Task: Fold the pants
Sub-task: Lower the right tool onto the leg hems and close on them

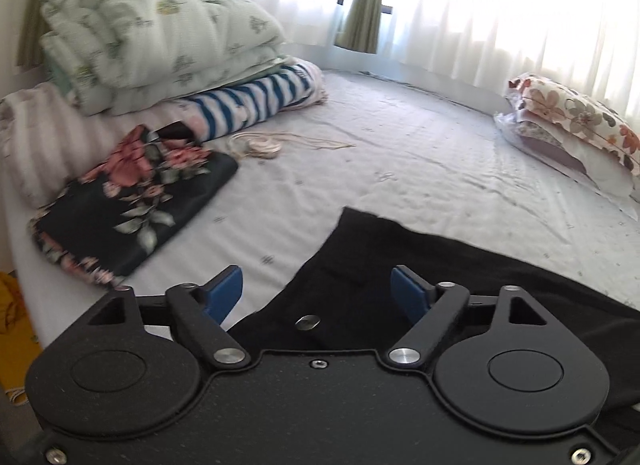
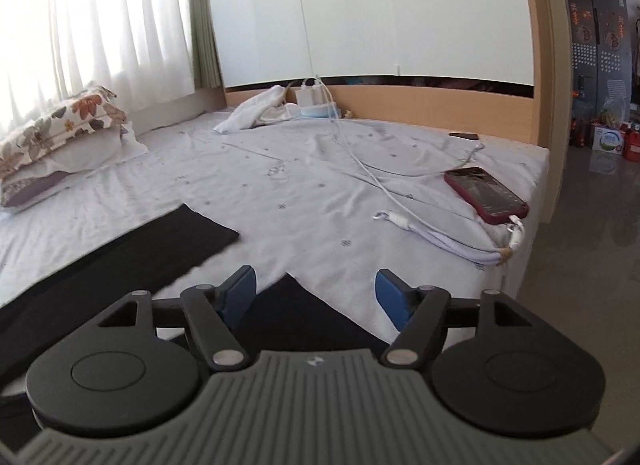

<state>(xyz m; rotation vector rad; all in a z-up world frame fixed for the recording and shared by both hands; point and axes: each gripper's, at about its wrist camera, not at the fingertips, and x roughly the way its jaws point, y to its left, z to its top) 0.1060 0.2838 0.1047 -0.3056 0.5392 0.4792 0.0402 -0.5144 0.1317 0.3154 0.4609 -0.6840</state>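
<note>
the black pants [image 1: 360,265] lie flat on the bed [image 1: 400,161], close to its near edge; the left hand-held gripper [image 1: 318,291] hangs over the waist end with the silver button [image 1: 307,321], and its blue fingers [image 1: 228,289] stand wide apart with nothing in them; the right hand-held gripper [image 2: 316,293] hangs over a pant leg corner [image 2: 292,301], also wide apart and holding nothing; the other leg [image 2: 188,233] stretches away from the pants' near corner, toward the flower pillow [image 2: 60,121];

things could go wrong here; a finger could pinch the bed sheet along with the pants, because both are thin and lie flat together; then the sheet would lift too; a hand-held gripper could also catch only one layer of cloth, so the fold would come out crooked; the phone [image 2: 486,193] and its white cable [image 2: 440,233] lie beyond the pants, off toward the bed's far side edge; a big swing of cloth that way could drag the cable.
</note>
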